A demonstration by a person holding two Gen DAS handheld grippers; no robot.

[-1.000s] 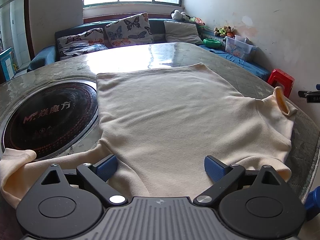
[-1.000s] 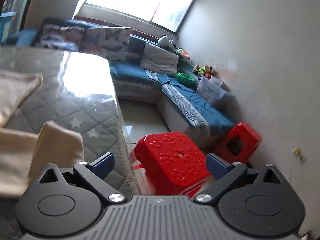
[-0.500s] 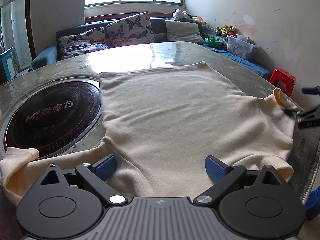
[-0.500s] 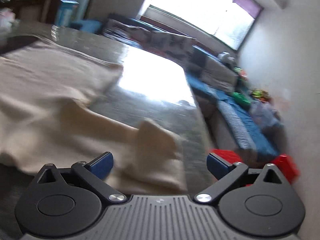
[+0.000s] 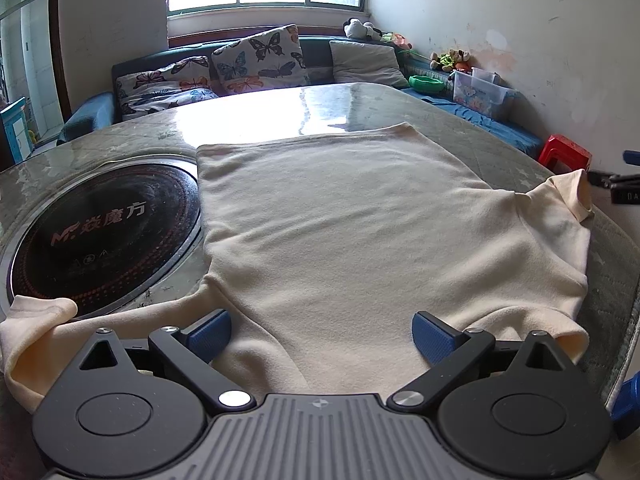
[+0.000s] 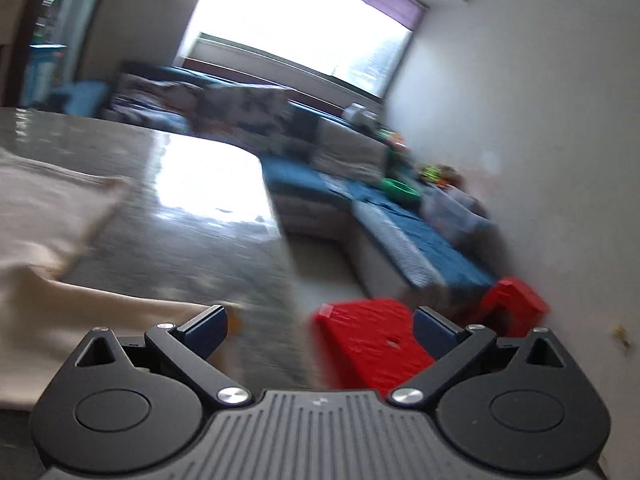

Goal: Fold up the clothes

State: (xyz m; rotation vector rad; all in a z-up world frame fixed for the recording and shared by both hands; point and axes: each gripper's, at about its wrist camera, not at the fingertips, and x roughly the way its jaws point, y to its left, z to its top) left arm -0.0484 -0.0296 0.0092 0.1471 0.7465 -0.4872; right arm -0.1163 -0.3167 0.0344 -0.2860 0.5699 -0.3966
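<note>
I have the cream shirt (image 5: 360,220) flat on the table ahead of my left gripper (image 5: 322,332); both grippers (image 6: 320,330) spread, empty. Folding unstarted; next I must pinch a sleeve.

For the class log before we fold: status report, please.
Left gripper open, over shirt. Right gripper open, at right sleeve, view blurred. Shirt flat on table, unfolded. Left sleeve beside cooktop.
</note>
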